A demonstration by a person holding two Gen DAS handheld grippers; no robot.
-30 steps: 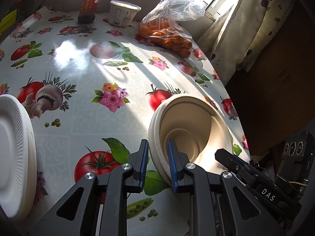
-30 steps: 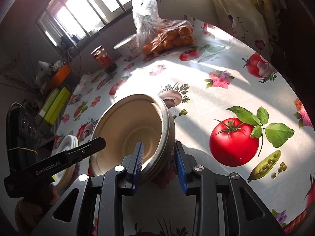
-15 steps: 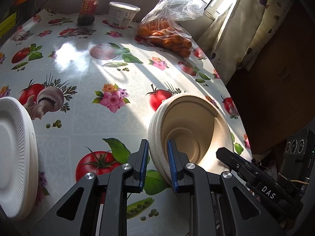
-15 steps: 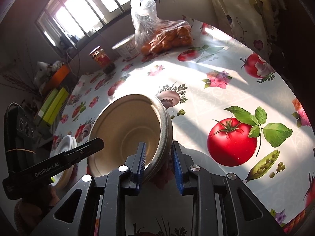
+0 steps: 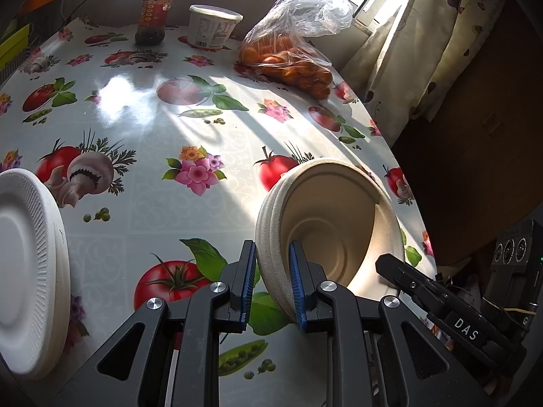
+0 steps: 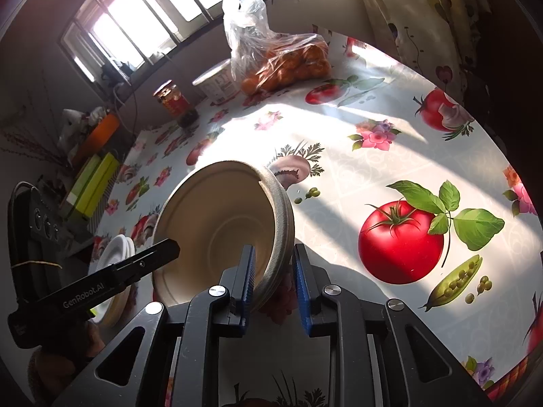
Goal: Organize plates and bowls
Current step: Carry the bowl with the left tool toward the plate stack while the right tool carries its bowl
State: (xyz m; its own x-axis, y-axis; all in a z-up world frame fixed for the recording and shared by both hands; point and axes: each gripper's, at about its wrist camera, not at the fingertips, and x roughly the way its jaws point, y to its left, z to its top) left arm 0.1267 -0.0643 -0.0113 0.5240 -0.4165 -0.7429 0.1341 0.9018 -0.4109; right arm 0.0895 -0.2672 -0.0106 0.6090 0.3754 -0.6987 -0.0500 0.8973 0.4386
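A stack of beige pulp bowls (image 5: 325, 220) is held above the table, gripped on opposite rims. My left gripper (image 5: 271, 283) is shut on the stack's left rim. My right gripper (image 6: 271, 281) is shut on its right rim, shown in the right wrist view on the bowls (image 6: 224, 224). The right gripper's finger (image 5: 424, 285) shows at the bowls' far side in the left view. A stack of white foam plates (image 5: 27, 264) lies at the table's left edge, also seen in the right wrist view (image 6: 113, 254).
A bag of oranges (image 5: 288, 61), a white tub (image 5: 213, 27) and a sauce jar (image 5: 154, 13) stand at the table's far side. The table edge (image 5: 400, 169) drops off at the right by a curtain (image 5: 424, 34). Green boxes (image 6: 91, 183) sit off to the left.
My right gripper's jaws have narrowed onto the bowls' rim. The bowls have barely shifted. The left gripper has held its grip.
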